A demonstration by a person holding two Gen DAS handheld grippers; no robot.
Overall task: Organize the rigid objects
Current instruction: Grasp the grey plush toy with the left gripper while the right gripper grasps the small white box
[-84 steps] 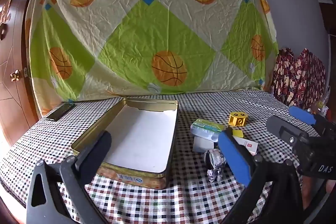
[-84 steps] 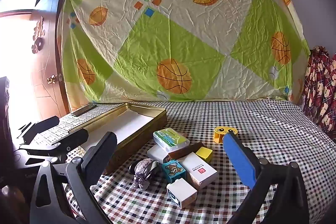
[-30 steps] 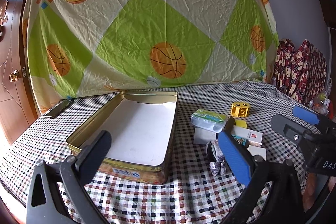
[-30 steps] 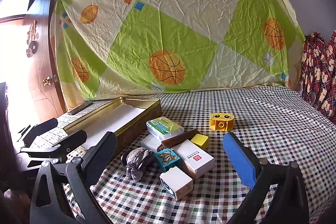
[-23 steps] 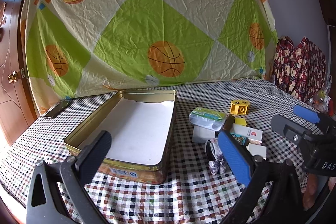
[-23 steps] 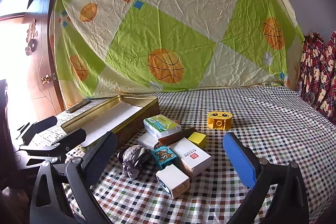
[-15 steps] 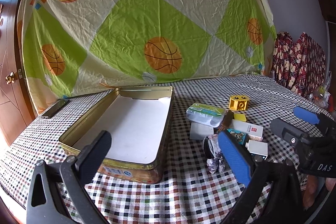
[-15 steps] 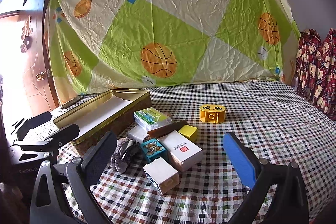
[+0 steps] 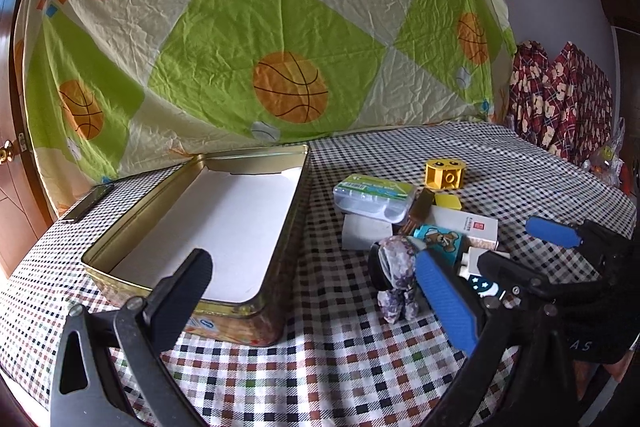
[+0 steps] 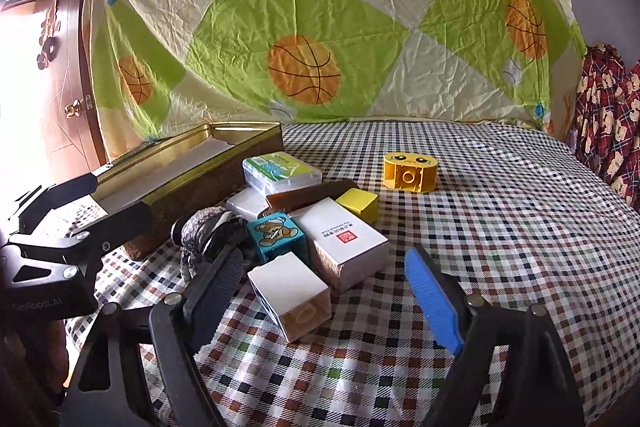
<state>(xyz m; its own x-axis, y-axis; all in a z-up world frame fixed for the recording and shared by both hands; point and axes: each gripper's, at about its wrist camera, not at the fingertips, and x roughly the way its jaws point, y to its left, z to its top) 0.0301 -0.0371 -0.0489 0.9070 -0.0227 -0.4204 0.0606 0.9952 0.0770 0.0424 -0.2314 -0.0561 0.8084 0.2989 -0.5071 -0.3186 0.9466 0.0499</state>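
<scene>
1. Right gripper (image 10: 324,301) – lower centre of right wrist view. Jaws have just been closing in from full spread; the small white cardboard cube (image 10: 292,293) sits between them, pads not yet on it as far as I can see. Black pad at lower left is near the cube's left face; blue pad at lower right is well apart from it.
2. Left gripper (image 9: 316,301) – bottom of left wrist view, jaws spread wide, nothing between. Black finger overlaps the near corner of the tin.
3. Gold rectangular metal tin w/ white liner (image 9: 192,183) – centre left in left view, upper left in right view. Empty.
4. Pile, centre of right view, just right of the tin: clear plastic case w/ green label (image 10: 282,171), white carton w/ red square mark (image 10: 344,243), teal cube w/ bear picture (image 10: 276,235), yellow cube (image 10: 358,203), brown flat bar (image 10: 308,193), grey patterned cloth bundle (image 10: 208,227). Mostly touching each other.
5. Yellow round-ended toy block w/ face (image 10: 410,175) – alone, up and right of the pile, well apart.
6. Checked tablecloth (image 10: 500,227) – under all.

Change since a sec ago: right view sits lower and closer, pile looms larger; white cube is now centred between the jaws. I read this as first pick lined up. Nothing sorted yet.
</scene>
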